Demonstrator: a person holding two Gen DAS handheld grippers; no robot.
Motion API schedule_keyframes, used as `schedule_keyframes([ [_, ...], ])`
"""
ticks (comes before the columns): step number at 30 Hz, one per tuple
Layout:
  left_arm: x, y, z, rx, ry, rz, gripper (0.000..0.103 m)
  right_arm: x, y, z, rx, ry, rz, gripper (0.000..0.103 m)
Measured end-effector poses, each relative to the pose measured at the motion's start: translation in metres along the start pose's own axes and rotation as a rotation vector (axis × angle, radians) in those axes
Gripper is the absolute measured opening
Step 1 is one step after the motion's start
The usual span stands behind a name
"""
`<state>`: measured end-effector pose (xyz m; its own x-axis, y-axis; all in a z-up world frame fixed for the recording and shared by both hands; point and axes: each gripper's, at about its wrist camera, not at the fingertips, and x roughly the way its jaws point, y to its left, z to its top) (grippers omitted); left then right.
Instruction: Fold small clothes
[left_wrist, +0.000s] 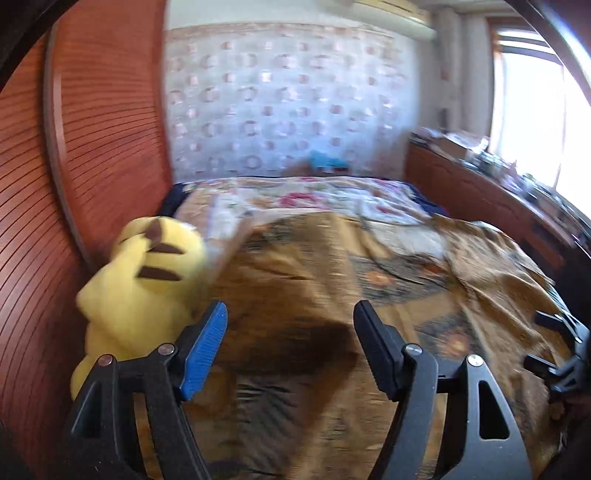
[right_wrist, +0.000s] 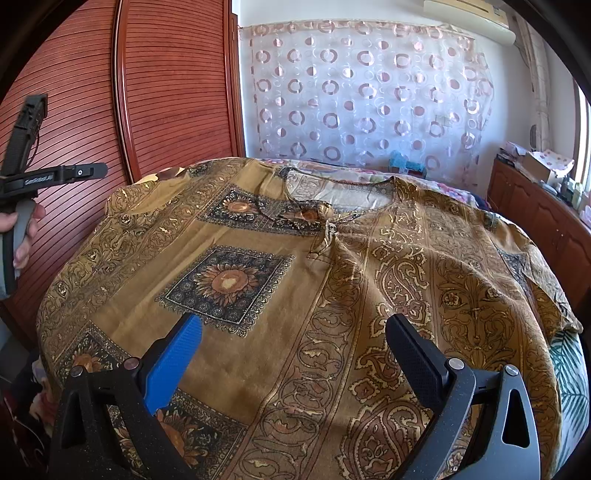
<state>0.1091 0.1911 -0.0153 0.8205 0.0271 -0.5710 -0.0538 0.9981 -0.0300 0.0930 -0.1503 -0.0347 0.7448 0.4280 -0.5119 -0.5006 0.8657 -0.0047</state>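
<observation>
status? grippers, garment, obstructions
Left gripper open, nothing between its fingers. Right gripper open above the mustard patterned shirt, spread flat, unfolded. Yellow plush toy at the bed's left edge.

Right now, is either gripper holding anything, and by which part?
Nothing is held. The left gripper is open above the garment, nothing between its jaws. The right gripper is open too, over the spread garment.
</observation>
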Motion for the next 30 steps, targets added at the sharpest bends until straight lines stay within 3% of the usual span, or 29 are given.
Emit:
schedule_keyframes([
  [4,0.022,0.028,-0.011,-0.038,0.071,0.052,0.072,0.002,0.001,0.003,-0.005,0.019,0.006,0.100],
  [11,0.064,0.037,-0.035,-0.117,0.188,-0.039,0.072,0.012,0.006,0.033,-0.014,0.020,0.089,0.100],
  [15,0.077,0.021,-0.036,-0.074,0.197,-0.046,0.071,0.020,0.024,0.056,-0.044,-0.006,0.137,0.100],
  [16,0.080,0.019,-0.036,-0.062,0.199,-0.043,0.068,0.022,0.029,0.059,-0.056,-0.012,0.140,0.100],
  [18,0.085,0.015,-0.035,-0.039,0.211,-0.036,0.042,0.025,0.039,0.064,-0.078,-0.019,0.150,0.100],
  [21,0.083,0.011,-0.030,0.015,0.187,0.006,0.015,0.025,0.049,0.064,-0.095,-0.032,0.167,0.100],
  [24,0.071,0.007,-0.021,0.055,0.135,0.038,0.004,0.023,0.048,0.055,-0.109,-0.039,0.172,0.100],
  [30,0.056,-0.015,0.010,0.126,0.076,0.013,0.003,0.027,0.035,0.041,-0.096,-0.028,0.161,0.100],
])
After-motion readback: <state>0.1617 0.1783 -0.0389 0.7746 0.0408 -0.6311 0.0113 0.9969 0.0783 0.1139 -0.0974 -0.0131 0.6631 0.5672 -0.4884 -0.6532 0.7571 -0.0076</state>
